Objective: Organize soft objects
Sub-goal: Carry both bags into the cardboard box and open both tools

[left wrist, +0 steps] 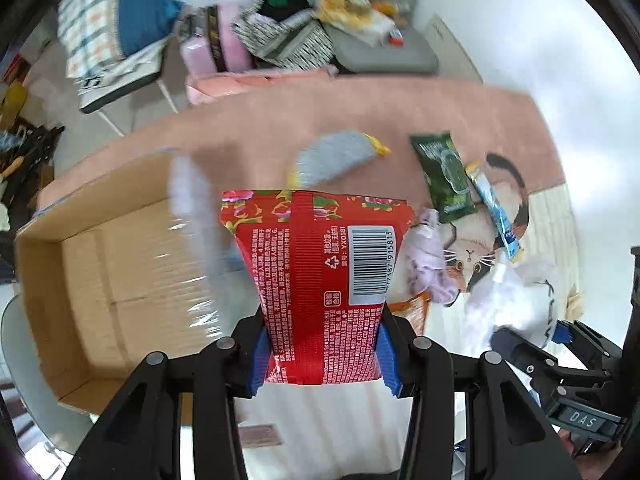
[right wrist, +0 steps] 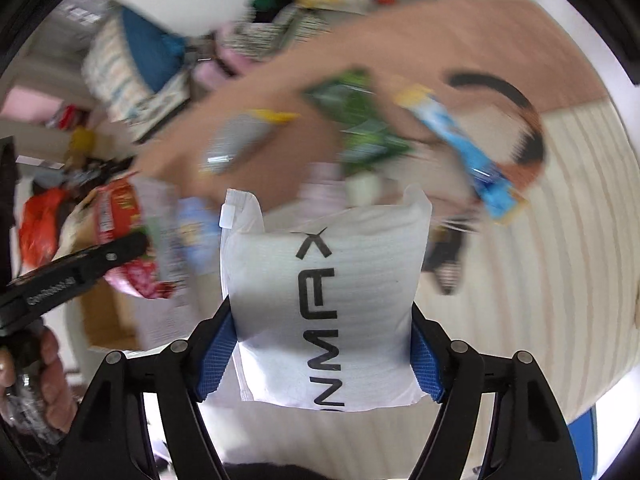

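Note:
My left gripper [left wrist: 324, 356] is shut on a red flowered packet [left wrist: 320, 276] with a barcode, held up just right of an open cardboard box [left wrist: 100, 272]. My right gripper [right wrist: 324, 360] is shut on a white foam pouch [right wrist: 324, 304] with black lettering; the pouch also shows at the right of the left wrist view [left wrist: 516, 300]. On the pink cat mat [left wrist: 280, 120] lie a grey pouch [left wrist: 336, 156], a green packet [left wrist: 444, 176], a blue sachet [left wrist: 496, 212] and a lilac cloth [left wrist: 428, 260].
An orange packet [left wrist: 412, 308] peeks out beside the red one. Chairs piled with bags, cloth and snacks [left wrist: 288, 28] stand behind the mat. The left gripper with the red packet [right wrist: 120, 216] shows at the left of the right wrist view.

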A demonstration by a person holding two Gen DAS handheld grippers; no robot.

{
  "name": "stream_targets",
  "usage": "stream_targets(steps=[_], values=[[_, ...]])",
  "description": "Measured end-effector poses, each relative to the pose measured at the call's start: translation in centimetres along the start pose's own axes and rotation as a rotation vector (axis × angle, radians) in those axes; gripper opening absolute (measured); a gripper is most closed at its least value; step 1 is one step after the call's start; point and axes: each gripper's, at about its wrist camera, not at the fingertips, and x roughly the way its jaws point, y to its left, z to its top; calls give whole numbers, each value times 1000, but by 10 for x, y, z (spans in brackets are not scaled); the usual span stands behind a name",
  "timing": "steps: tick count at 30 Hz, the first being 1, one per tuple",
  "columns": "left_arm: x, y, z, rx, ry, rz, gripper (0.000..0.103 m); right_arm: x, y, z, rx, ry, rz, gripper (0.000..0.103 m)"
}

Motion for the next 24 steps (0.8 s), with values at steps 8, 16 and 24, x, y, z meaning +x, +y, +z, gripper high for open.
stream_targets(steps=[8, 16, 24], values=[[-46, 149, -21, -114, -37, 73, 41, 22, 177, 1, -138, 15, 112, 78], [14, 263, 7, -204, 79, 40, 41, 121, 295, 25, -215, 94, 15, 78], [102, 300, 34, -230, 250, -81, 41, 211, 316, 48, -249, 167, -115, 78]])
